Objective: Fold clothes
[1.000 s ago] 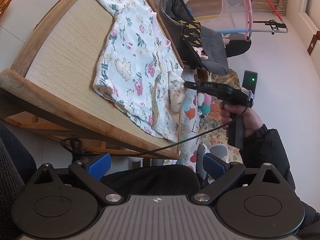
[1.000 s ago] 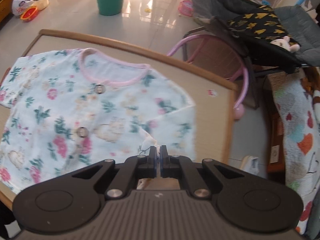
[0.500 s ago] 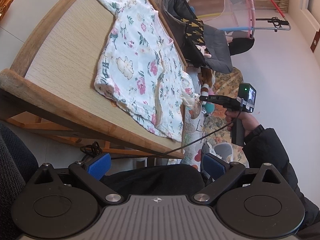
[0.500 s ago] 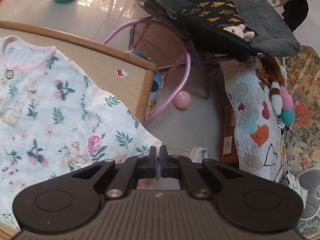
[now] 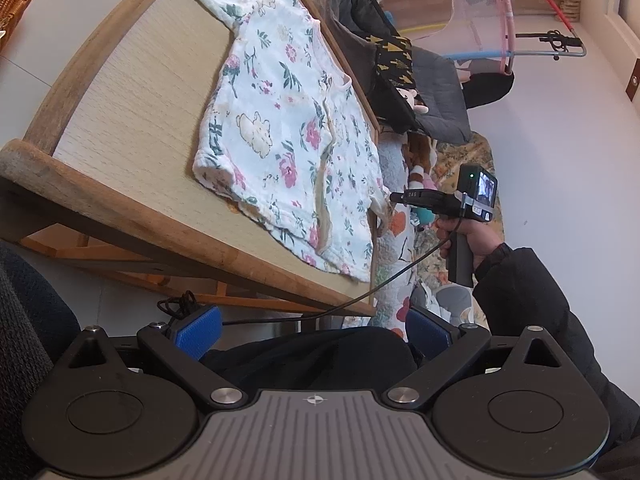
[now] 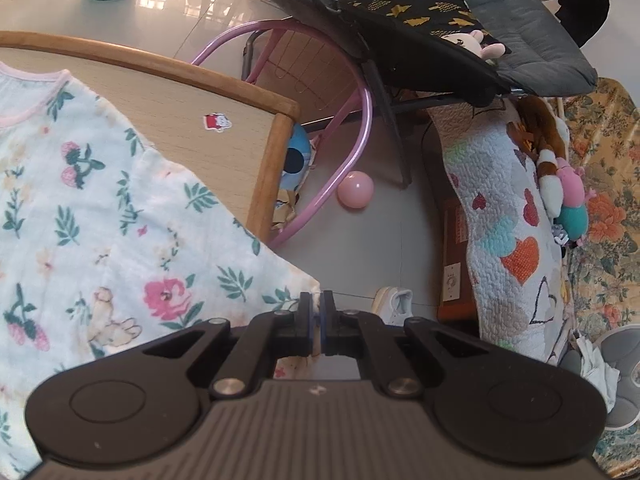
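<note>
Left wrist view: the floral baby top (image 5: 288,148) is lying spread on the wooden table (image 5: 132,92), its near sleeve trailing past the table's right edge. The right gripper (image 5: 394,198) is pinching that sleeve's cuff, jaws pressed together on the cloth, and is holding it out just beyond the edge; my reading is that this is pulling the sleeve straight so it can be laid over the body as a first fold. The left gripper (image 5: 312,332) is waiting low in front of the table, its blue pads spread wide with nothing between them, probably idle until a second corner needs pinning.

Right wrist view: the right gripper (image 6: 319,312) is showing only a thin blue slit between its fingers, with the cuff bunching at their tips. The floral baby top (image 6: 120,220) is looking soft and thin, a crinkled gauze-like weave with a pink-bound neckline, so it is likely sagging wherever unsupported. The table (image 6: 276,168) is pale laminate framed by a rounded, raised timber rim.
</note>
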Available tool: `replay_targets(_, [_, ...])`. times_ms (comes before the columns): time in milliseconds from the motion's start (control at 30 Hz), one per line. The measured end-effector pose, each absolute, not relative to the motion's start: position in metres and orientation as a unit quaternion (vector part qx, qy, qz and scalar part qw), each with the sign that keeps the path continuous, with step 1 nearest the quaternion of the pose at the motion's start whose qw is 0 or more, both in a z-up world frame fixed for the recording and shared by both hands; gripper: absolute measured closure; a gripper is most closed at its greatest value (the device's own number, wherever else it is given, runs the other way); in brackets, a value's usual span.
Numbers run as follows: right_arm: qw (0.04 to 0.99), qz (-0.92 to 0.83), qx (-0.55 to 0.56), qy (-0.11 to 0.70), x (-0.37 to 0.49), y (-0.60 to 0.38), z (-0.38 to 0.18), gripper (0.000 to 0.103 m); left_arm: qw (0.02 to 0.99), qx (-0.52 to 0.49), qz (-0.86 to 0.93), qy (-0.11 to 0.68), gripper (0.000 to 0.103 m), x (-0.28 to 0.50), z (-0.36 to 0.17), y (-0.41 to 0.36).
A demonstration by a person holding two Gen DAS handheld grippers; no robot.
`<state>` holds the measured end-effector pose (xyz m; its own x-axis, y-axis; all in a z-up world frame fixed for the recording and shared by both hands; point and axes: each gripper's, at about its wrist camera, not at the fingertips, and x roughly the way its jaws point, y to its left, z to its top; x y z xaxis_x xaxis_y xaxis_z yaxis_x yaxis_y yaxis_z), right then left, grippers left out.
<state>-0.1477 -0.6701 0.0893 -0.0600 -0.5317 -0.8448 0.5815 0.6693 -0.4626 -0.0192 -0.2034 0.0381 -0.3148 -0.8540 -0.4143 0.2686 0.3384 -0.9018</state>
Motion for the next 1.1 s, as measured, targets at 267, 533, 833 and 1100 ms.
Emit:
replay_targets(267, [0.674, -0.429, 0.012, 0.601, -0.157, -0.678, 0.077, 0.094, 0.537, -0.231, -0.522, 0.621, 0.004, -0.02, 0.038, -0.206])
replay_targets(533, [0.721, -0.41, 0.073, 0.554, -0.2, -0.643, 0.104, 0.056, 0.539, -0.224, -0.522, 0.623, 0.004, -0.02, 0.039, -0.21])
replay_targets(833, [0.79, -0.32, 0.137, 0.505, -0.245, -0.529, 0.113, 0.056, 0.562, -0.177, -0.513, 0.624, 0.004, -0.026, 0.044, -0.214])
replay_targets(1100, [0.792, -0.343, 0.193, 0.466, -0.265, -0.47, 0.103, 0.056, 0.609, -0.141, -0.488, 0.609, 0.004, -0.033, 0.056, -0.212])
